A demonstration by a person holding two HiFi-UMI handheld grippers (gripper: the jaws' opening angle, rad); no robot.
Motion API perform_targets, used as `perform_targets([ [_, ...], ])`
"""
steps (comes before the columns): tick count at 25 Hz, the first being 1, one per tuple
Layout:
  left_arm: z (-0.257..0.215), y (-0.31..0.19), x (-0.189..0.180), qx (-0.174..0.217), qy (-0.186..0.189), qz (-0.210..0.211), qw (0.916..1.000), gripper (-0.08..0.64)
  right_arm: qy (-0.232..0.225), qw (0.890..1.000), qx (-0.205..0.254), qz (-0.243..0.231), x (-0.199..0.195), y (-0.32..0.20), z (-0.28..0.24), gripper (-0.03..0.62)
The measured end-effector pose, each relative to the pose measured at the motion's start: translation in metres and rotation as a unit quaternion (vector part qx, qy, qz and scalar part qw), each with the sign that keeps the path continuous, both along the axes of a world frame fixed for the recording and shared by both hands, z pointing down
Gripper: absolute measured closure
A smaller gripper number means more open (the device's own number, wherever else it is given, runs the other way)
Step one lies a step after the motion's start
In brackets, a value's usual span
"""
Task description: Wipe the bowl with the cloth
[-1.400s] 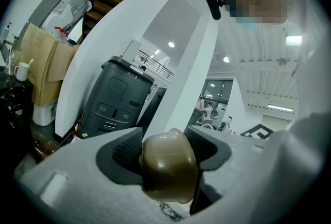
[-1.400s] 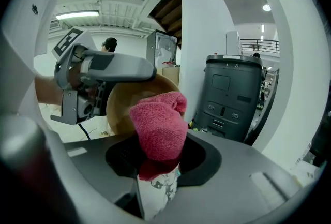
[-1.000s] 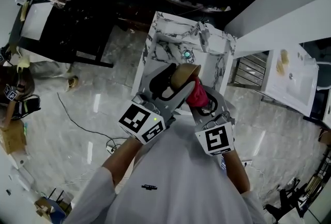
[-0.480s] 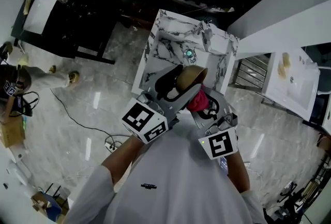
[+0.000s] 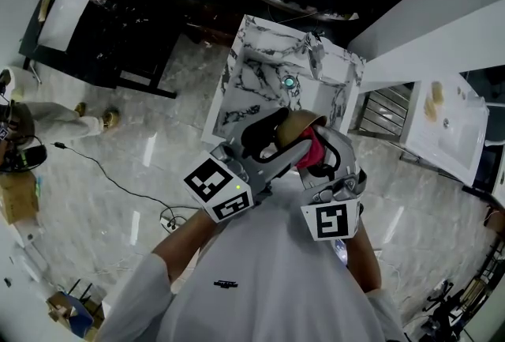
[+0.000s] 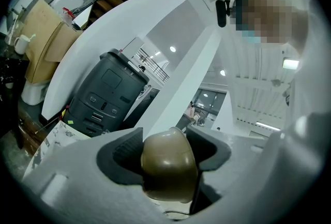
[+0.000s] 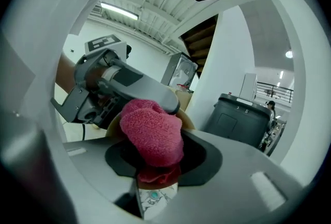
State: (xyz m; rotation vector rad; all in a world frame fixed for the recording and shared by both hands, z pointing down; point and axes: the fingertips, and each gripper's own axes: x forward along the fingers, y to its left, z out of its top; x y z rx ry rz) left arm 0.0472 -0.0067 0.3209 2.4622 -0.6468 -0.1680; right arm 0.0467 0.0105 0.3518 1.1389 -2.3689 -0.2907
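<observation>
Both grippers are held up in front of the person's chest, above a marble-topped table [image 5: 254, 68]. My left gripper [image 5: 272, 144] is shut on a small tan bowl [image 5: 295, 125], whose brown outer wall [image 6: 168, 170] fills the gap between its jaws in the left gripper view. My right gripper [image 5: 316, 160] is shut on a bunched pink cloth [image 5: 311, 151]. In the right gripper view the pink cloth [image 7: 152, 132] presses against the bowl's rim [image 7: 184, 116], just under the left gripper's jaw. The bowl's inside is hidden.
A dark grey machine [image 6: 102, 94] stands by a white wall. A small round teal-centred object [image 5: 289, 83] lies on the marble table. Pale glossy floor with a black cable [image 5: 118, 189] spreads to the left. A white counter [image 5: 448, 124] is at the right.
Both grippers have shifted slightly right and up with the bowl and cloth. The cloth now sits closer against the bowl's rim. The person at the far left has moved on.
</observation>
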Motion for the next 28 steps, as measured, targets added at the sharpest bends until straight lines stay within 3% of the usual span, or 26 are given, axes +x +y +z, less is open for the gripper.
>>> perform_targets([
  [9, -0.008, 0.0, -0.005, 0.024, -0.013, -0.027, 0.9992, 0.29, 0.041, 0.998, -0.009, 0.042, 0.019, -0.011, 0.01, 0.443],
  [17, -0.005, -0.008, -0.013, 0.018, -0.02, -0.045, 0.9986, 0.29, 0.115, 0.993, -0.015, -0.025, -0.003, 0.01, 0.025, 0.443],
  [24, -0.004, -0.001, -0.011, 0.014, -0.018, -0.032, 0.9992, 0.29, 0.088, 0.994, 0.004, -0.07, -0.019, 0.021, 0.011, 0.443],
  [28, 0.002, 0.002, -0.007, -0.016, 0.003, -0.007, 0.9998, 0.29, 0.071, 0.994, 0.016, -0.078, -0.018, 0.019, 0.003, 0.442],
])
